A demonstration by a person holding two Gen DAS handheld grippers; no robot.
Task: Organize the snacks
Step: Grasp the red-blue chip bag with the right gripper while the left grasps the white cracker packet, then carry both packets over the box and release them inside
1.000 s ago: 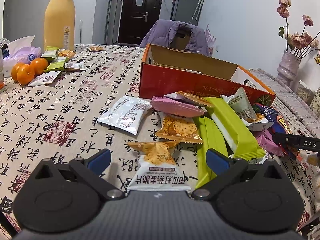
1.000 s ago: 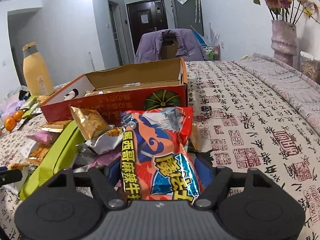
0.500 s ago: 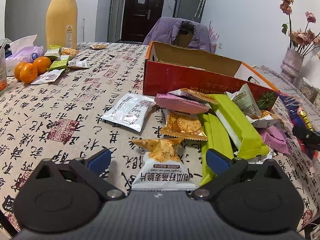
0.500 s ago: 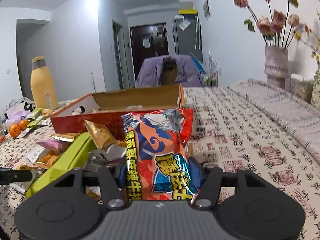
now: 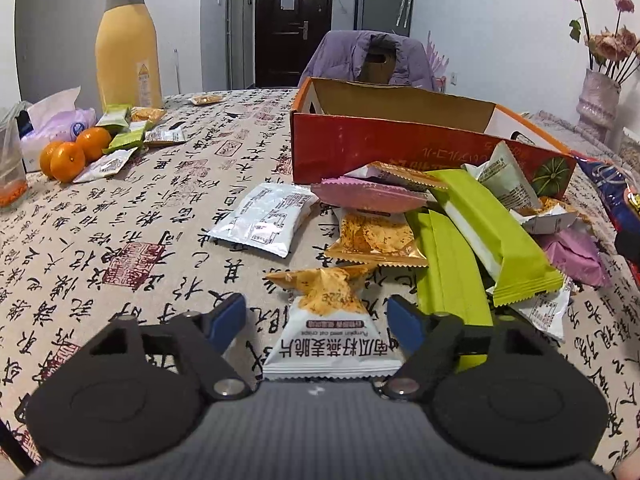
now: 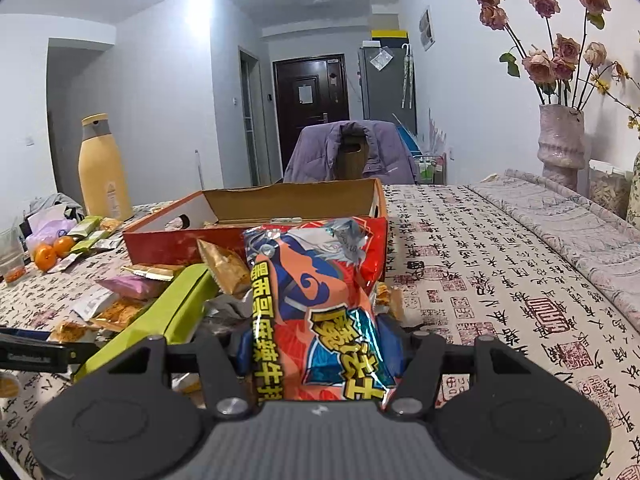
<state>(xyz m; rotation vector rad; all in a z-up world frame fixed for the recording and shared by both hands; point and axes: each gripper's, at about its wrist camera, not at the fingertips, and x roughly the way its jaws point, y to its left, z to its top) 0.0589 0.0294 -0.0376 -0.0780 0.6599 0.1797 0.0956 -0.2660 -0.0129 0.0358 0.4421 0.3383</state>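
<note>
My right gripper [image 6: 320, 346] is shut on a red and blue snack bag [image 6: 320, 304] and holds it upright above the table, in front of the open red cardboard box [image 6: 256, 236]. My left gripper [image 5: 318, 318] is open, its blue fingers either side of a white and orange pumpkin seed crisp packet [image 5: 330, 320] lying on the tablecloth. Beyond it lies a pile of snacks: long green packets [image 5: 492, 232], a pink packet [image 5: 368, 196], an orange packet [image 5: 374, 238] and a silver packet [image 5: 268, 218]. The red box [image 5: 400, 148] stands behind the pile.
Oranges [image 5: 70, 152], small packets [image 5: 128, 136], a tissue pack [image 5: 52, 120] and a tall yellow bottle [image 5: 128, 46] stand at the far left. A vase of dried roses [image 6: 560, 140] stands at the right. A chair with a purple jacket [image 6: 352, 156] is behind the table.
My right gripper has lifted the red and blue bag higher off the pile. My left gripper has narrowed around the white and orange packet and moved slightly closer.
</note>
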